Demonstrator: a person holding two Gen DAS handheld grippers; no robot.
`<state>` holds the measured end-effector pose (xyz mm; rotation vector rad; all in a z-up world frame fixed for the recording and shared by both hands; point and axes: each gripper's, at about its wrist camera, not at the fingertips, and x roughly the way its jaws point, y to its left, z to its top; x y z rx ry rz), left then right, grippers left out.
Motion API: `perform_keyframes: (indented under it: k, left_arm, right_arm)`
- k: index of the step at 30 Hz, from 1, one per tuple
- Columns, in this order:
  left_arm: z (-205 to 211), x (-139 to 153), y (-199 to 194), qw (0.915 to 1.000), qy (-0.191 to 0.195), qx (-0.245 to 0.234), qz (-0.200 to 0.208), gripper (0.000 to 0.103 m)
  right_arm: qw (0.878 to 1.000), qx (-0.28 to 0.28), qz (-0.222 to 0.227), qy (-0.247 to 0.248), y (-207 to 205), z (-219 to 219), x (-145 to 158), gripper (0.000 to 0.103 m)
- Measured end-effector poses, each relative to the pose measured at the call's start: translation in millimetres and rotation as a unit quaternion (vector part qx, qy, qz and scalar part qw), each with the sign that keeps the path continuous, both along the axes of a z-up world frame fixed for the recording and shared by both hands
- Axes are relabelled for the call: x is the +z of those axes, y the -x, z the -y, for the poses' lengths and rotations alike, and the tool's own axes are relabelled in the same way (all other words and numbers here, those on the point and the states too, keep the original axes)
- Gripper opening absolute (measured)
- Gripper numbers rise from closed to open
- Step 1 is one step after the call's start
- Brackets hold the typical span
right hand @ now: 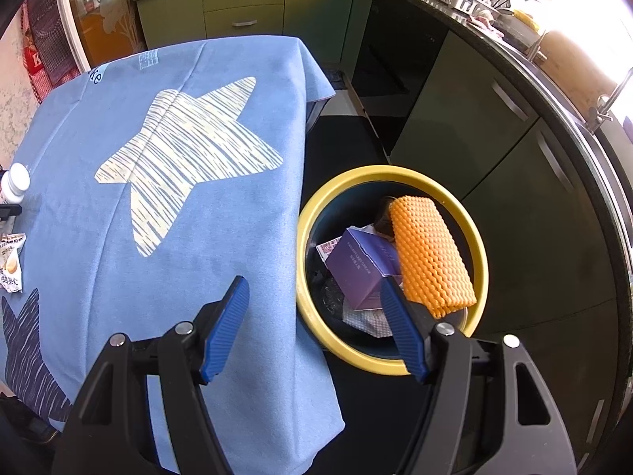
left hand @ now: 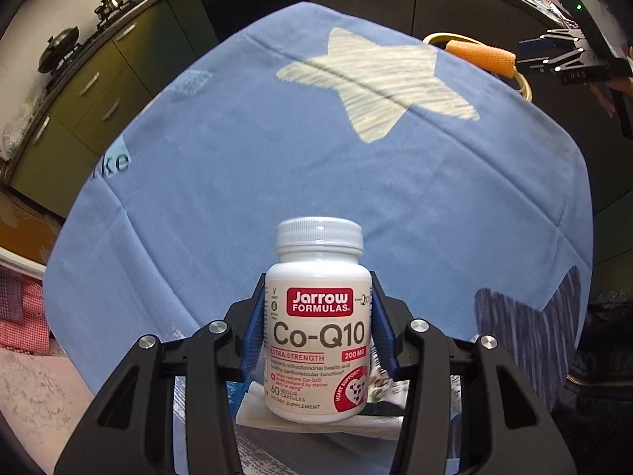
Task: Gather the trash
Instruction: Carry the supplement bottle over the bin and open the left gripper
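A white Co-Q10 supplement bottle (left hand: 318, 316) with a white cap stands upright between the blue pads of my left gripper (left hand: 317, 293), which is shut on its sides. It also shows at the left edge of the right wrist view, bottle (right hand: 15, 182). Snack wrappers (left hand: 385, 388) lie on the cloth under and behind it. My right gripper (right hand: 313, 283) hangs open and empty over the table's edge beside the yellow-rimmed bin (right hand: 316, 206). In the bin lie an orange foam net (right hand: 431, 253), a purple box (right hand: 360, 265) and crumpled packaging.
A blue cloth with star prints (left hand: 277, 158) covers the table. Another wrapper (right hand: 10, 265) lies near its left edge. The bin (left hand: 435, 37) stands on the dark floor off the table's far right corner. Green kitchen cabinets (right hand: 455, 118) ring the area.
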<state>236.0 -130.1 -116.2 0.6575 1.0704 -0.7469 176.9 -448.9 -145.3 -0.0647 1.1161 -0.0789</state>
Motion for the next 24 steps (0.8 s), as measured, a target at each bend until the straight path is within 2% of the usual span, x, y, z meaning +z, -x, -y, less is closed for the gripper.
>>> perform_keyframes:
  k: [7,14,17,20,24]
  left_arm:
    - [69.3,34.0,9.5,0.9984,0.024,-0.051,0.008,0.046]
    - [198.0,55.4,20.6,0.9875,0.058,-0.145,-0.018,0.047]
    - [260.1,54.8,25.5,0.9803,0.066,-0.183,-0.033,0.047]
    - [316.0,47.0,23.9,0.9756,0.069,-0.201,-0.056,0.047]
    - [377.6,24.0,7.1,0.9789,0.063,-0.178,-0.077,0.047]
  right_arm:
    - [0.999,-0.03,0.02,-0.009,27.8,29.0,8.2,0.065]
    - [0.995,-0.092,0.04,-0.014,81.5,83.9,16.9,0.066]
    - [0.991,-0.122,0.045,-0.019,104.6,107.6,15.9,0.066]
    - [0.988,-0.146,0.048,-0.027,123.1,126.9,12.5,0.066]
    - [0.985,-0.163,0.046,-0.039,137.5,143.6,3.1,0.066]
